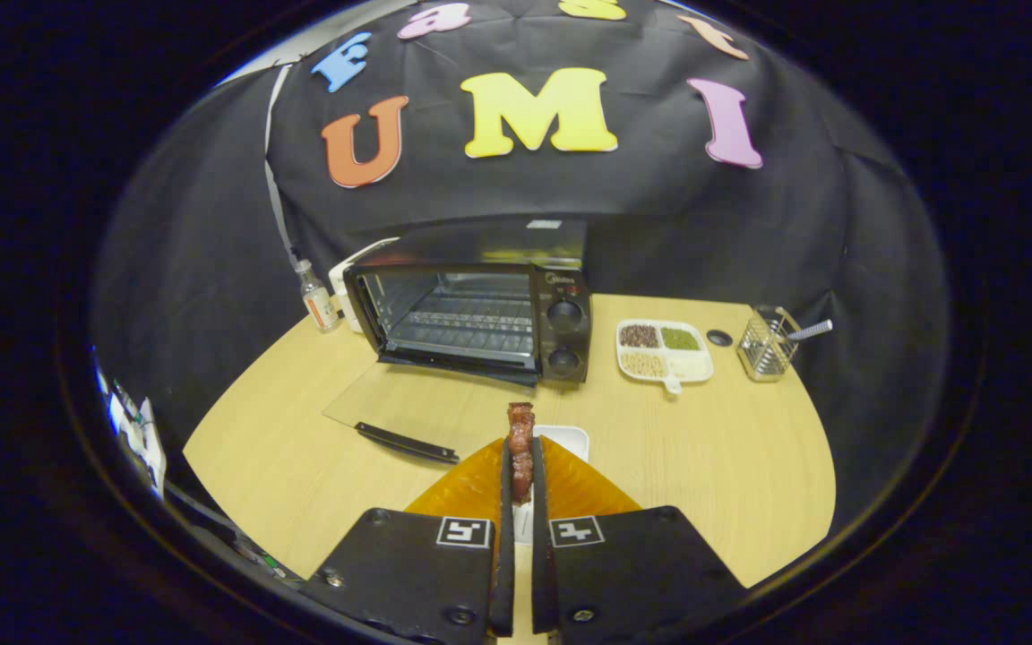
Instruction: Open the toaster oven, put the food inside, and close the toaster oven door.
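Bottle first, at the far left: a small clear glass bottle with an orange label (pixel 317 301) stands beside the black toaster oven with two round knobs (pixel 480 309), whose glass door with a black bar handle (pixel 391 421) already lies flat on the pale wooden surface (pixel 713 466), leaving the wire rack (pixel 467 322) exposed. Your gripper (pixel 521 466) is clamped on the food, a reddish-brown strip of glazed meat (pixel 520 443), which sits pinched between both fingers just above a small white dish (pixel 565 437) and an orange plate (pixel 588 488). Its long axis runs along the fingers, its free end pointing ahead toward the oven. As I judge it, your step now is the carry: lift enough to clear the lowered door, steer left of the knobs, and slide the strip in lengthwise onto the rack before you release. Further right sit a white divided tray of grains and beans (pixel 664 351) and a wire-mesh holder (pixel 767 345); keep away from both.
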Tool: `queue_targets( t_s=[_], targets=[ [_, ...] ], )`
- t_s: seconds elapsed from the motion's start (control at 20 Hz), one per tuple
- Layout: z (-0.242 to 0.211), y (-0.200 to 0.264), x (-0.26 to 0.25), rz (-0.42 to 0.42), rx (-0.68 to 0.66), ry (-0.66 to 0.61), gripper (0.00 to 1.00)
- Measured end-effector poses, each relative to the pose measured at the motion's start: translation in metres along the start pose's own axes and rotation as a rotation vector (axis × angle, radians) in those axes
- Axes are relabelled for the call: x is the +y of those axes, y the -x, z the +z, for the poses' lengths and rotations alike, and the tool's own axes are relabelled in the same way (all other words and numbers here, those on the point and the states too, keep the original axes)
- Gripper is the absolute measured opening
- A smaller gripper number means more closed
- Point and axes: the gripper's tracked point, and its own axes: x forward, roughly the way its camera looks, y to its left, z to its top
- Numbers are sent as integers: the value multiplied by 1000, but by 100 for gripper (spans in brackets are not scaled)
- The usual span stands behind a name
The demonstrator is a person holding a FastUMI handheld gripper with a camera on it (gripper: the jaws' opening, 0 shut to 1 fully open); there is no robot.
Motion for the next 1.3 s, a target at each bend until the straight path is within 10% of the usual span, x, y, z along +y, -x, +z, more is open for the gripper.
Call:
queue_targets(
  t_s=[0.5,1.3],
  targets=[
    [45,-66,85,78,-199,-106,11],
    [98,-237,84,280,-324,-847,11]
  ],
)
